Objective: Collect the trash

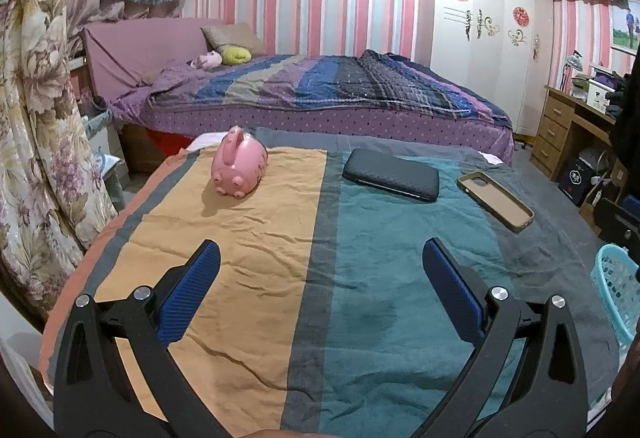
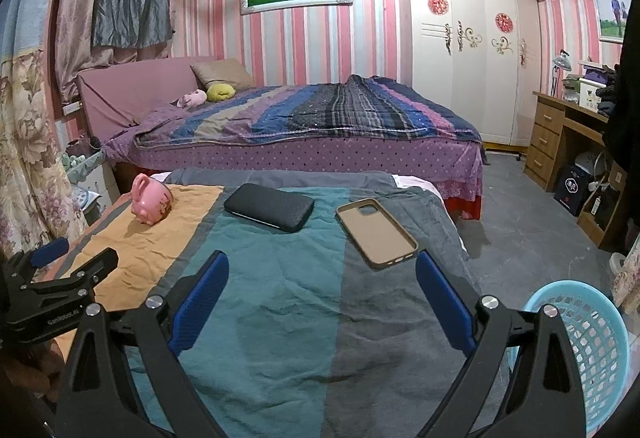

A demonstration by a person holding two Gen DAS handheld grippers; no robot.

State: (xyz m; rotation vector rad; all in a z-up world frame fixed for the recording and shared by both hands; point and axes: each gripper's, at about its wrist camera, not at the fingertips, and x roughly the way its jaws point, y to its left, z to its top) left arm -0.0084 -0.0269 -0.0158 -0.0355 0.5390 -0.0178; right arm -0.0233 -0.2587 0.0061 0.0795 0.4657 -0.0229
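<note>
A table covered by a striped cloth (image 1: 260,262) in orange, teal and grey fills the foreground of both views. On it sit a pink piggy bank (image 1: 239,167), also in the right wrist view (image 2: 151,205), a black case (image 1: 391,175) (image 2: 269,207) and a tan phone case (image 1: 495,200) (image 2: 377,232) lying open side up. A light blue plastic basket (image 2: 588,354) stands low at the right beside the table; its rim shows in the left wrist view (image 1: 618,286). My left gripper (image 1: 320,258) is open and empty above the cloth. My right gripper (image 2: 322,266) is open and empty, just short of the phone case.
A bed (image 2: 312,126) with a purple striped quilt stands behind the table. A white wardrobe (image 2: 464,50) and a wooden desk (image 2: 560,134) stand at the right. Floral curtains (image 1: 36,142) hang at the left. Grey floor (image 2: 532,230) lies between table and desk.
</note>
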